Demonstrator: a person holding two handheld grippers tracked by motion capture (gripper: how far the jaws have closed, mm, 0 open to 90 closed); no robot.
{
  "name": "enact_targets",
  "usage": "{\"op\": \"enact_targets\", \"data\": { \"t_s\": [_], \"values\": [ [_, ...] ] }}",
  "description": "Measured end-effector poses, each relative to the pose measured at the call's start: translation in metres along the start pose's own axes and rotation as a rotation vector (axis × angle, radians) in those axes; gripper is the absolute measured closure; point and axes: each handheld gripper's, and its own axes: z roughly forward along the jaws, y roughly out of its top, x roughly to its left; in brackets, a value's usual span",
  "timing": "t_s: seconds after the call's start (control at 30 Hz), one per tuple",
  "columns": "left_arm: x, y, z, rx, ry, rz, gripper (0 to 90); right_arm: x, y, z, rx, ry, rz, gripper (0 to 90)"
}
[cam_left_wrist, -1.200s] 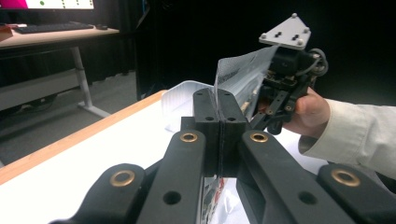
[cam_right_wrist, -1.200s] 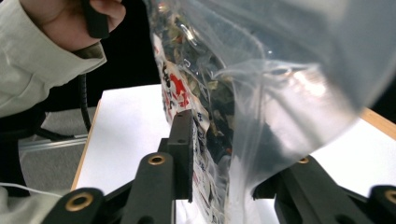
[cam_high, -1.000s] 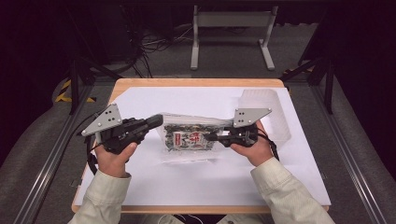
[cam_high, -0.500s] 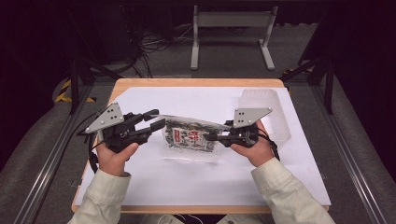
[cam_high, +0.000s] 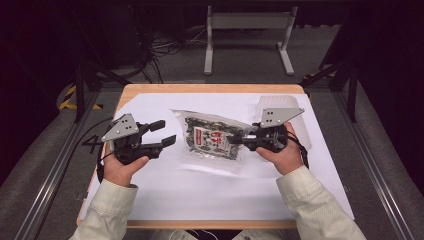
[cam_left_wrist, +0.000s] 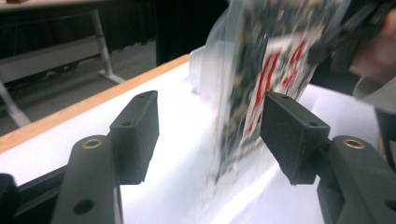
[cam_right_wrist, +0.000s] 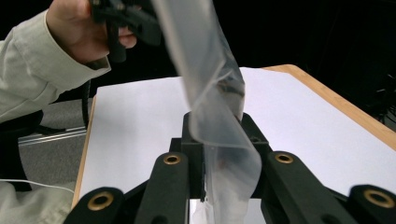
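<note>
one claw holds the snack bag, one lets go
the right gripper (cam_high: 239, 139) pinches the clear snack bag (cam_high: 212, 139); the left gripper (cam_high: 166, 134) has just been opening, its jaws wide apart, beside the bag.

No legible text on bag (cam_high: 212, 139)

White sheet (cam_high: 210, 195) covers the wooden table (cam_high: 150, 90); clear tray (cam_high: 280, 102) rear right

table brightly lit, surroundings dark; bag (cam_left_wrist: 261, 79) motion-blurred, white sheet (cam_high: 215, 195) glaring.
</note>
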Motion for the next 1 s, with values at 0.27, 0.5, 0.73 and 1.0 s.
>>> {"op": "enact_targets", "data": {
  "t_s": [0.27, 0.5, 0.73, 1.0],
  "values": [
    [0.008, -0.016, 0.001, 0.044, 0.010, -0.026, 34.7, -0.005, 0.006, -0.015, 0.003, -0.054, 0.023, 77.0],
    [0.017, -0.037, 0.002, 0.087, 0.026, -0.042, 34.4, -0.013, 0.008, -0.030, 0.012, -0.109, 0.062, 76.9],
    [0.027, -0.060, -0.001, 0.092, 0.011, -0.055, 33.9, -0.020, 0.011, -0.044, 0.008, -0.162, 0.089, 76.9],
    [0.038, -0.077, -0.001, 0.078, -0.006, -0.080, 33.0, -0.026, 0.016, -0.062, 0.014, -0.238, 0.108, 76.9]
  ]
}}
